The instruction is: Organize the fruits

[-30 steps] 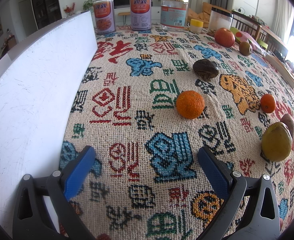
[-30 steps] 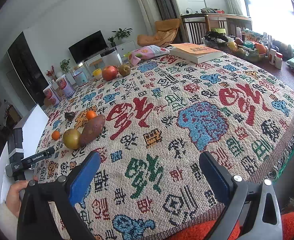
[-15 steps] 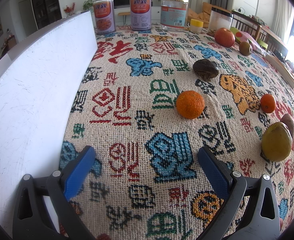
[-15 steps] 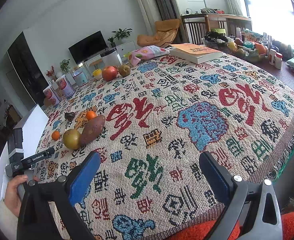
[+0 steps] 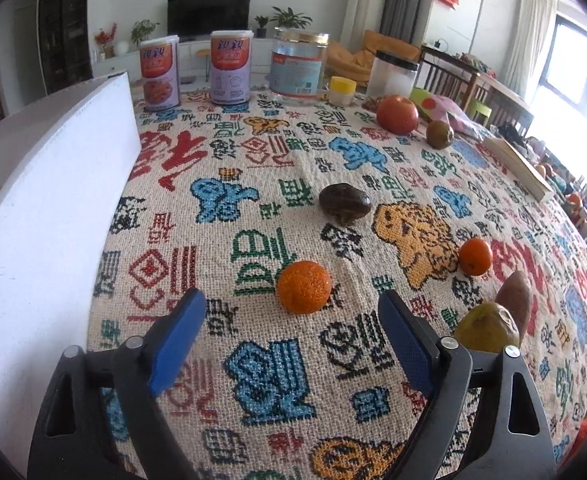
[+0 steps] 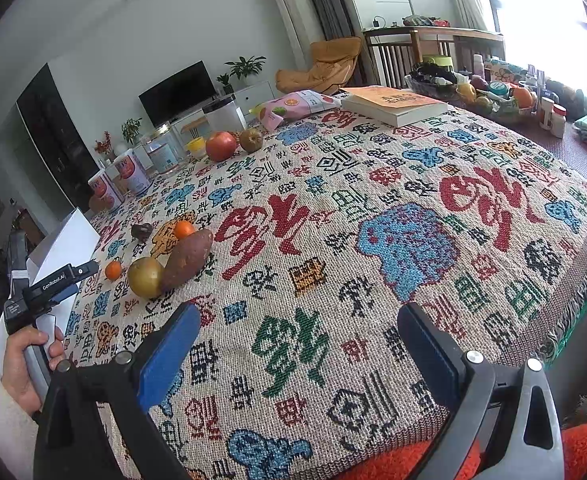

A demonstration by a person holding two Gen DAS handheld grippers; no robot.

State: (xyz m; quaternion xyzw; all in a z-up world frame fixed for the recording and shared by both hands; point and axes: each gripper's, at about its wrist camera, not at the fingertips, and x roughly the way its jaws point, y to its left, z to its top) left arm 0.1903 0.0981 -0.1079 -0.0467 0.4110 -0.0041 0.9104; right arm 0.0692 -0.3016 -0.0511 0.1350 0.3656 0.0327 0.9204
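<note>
The left gripper (image 5: pixel 291 334) hangs above the table (image 5: pixel 253 208), its blue fingers (image 5: pixel 177 340) closing with nothing between them; only the woven cloth (image 6: pixel 373 240) with its red, blue and green signs shows in the gap. Just beyond the fingertips lies a large orange (image 5: pixel 304 287). Further back sits a dark brown fruit (image 5: pixel 344 203), and off to the right a smaller orange (image 5: pixel 475 256). Near the right finger a yellow-green pear (image 5: pixel 487 330) touches a sweet potato (image 5: pixel 514 303). At the far edge stand a red apple (image 5: pixel 397 114) and a brownish pear (image 5: pixel 439 134), with two cans (image 5: pixel 159 74), a clear jar (image 5: pixel 299 65) and a white-bodied container (image 5: pixel 391 76) behind them. A white board (image 5: pixel 49 216) runs along the left side.

The right gripper (image 6: pixel 299 354) hovers over the near corner of the table, fingers (image 6: pixel 165 356) spread wide and empty. In its view a hand (image 6: pixel 27 364) holds the left gripper's handle at the left edge, and a book (image 6: pixel 393 104) lies at the far side
</note>
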